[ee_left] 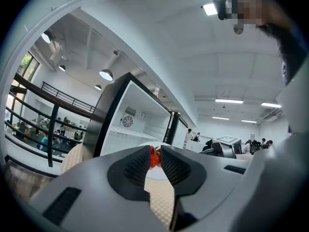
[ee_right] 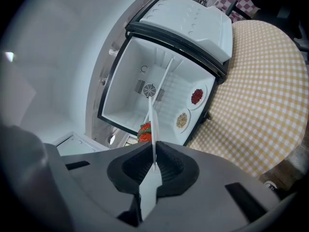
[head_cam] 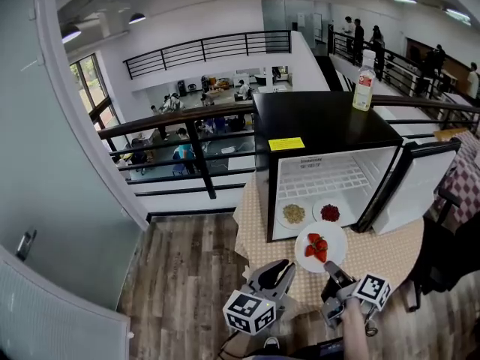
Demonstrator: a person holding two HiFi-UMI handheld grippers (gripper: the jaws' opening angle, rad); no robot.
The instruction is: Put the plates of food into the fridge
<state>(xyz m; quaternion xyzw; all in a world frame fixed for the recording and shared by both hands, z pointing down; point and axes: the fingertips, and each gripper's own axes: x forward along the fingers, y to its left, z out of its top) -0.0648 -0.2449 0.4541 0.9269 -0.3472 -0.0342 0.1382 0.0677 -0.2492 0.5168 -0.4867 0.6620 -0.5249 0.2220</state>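
A white plate of strawberries hangs over the checked table just in front of the open black mini fridge. My right gripper is shut on its near rim. In the right gripper view the plate shows edge-on between the pads, strawberries to its left. Two plates lie on the fridge floor, one of pale grains and one of red pieces. My left gripper floats left of the held plate, jaws a narrow gap apart with nothing between them, strawberries showing through the gap.
The fridge door swings open to the right. A bottle stands on the fridge top. The round table's checked cloth reaches right of the plate. A black railing runs behind, with wooden floor to the left.
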